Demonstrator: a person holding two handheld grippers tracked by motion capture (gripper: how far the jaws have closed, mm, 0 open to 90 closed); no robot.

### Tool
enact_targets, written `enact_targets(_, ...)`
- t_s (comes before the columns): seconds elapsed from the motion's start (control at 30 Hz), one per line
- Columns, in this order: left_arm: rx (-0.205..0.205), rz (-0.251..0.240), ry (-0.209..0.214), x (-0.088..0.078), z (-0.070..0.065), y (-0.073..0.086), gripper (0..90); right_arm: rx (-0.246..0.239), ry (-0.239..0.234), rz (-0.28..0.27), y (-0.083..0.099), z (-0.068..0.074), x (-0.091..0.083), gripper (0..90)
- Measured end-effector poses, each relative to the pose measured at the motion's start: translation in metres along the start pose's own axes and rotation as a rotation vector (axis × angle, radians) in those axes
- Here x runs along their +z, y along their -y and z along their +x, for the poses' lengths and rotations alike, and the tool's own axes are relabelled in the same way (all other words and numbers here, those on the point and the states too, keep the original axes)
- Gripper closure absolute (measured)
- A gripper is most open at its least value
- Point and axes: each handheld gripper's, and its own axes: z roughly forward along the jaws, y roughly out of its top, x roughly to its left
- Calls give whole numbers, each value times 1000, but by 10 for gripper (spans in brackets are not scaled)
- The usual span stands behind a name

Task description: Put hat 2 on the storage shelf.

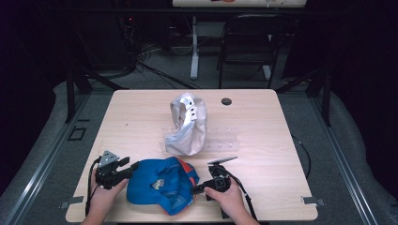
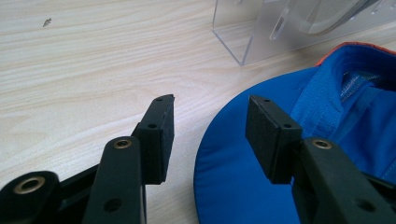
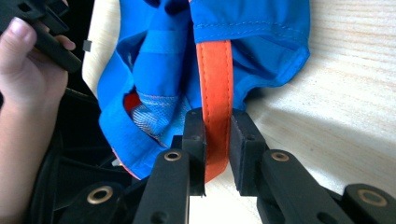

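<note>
While strap-gripped, blue cap (image 1: 159, 186) brim leftward

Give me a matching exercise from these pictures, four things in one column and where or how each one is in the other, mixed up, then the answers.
Things:
1. blue cap
2. white cap
3. left gripper
4. orange strap

States:
A. between the right gripper's jaws
B. propped on the clear stand mid-table
C. lying upside down at the near table edge
D. jaws open either side of the blue brim's edge

Pairs: 1-C, 2-B, 3-D, 4-A
</note>
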Motion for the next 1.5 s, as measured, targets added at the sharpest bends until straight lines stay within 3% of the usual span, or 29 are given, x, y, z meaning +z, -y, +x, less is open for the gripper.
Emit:
enact_targets(0.13, 0, 1, 1, 0, 0, 0, 527, 9, -12, -11, 0, 0, -4, 779)
enact_targets(0.3, 0, 1, 1, 0, 0, 0, 527, 41, -91, -39, -3, -2, -12, 752)
enact_targets(0.43, 2, 3, 1, 0, 0, 0, 527, 58, -118, -42, -4, 0, -13, 748)
enact_targets(0.83, 2, 1, 1, 0, 0, 0, 526, 40, -61, -40, -5, 2, -17, 773)
enact_targets(1.2, 3, 7, 2, 0, 0, 0, 525, 64, -41, -69, -5, -2, -42, 774)
enact_targets(1.5, 7, 9, 2, 1, -1, 0, 524, 80, -24, -105, -4, -6, -75, 774)
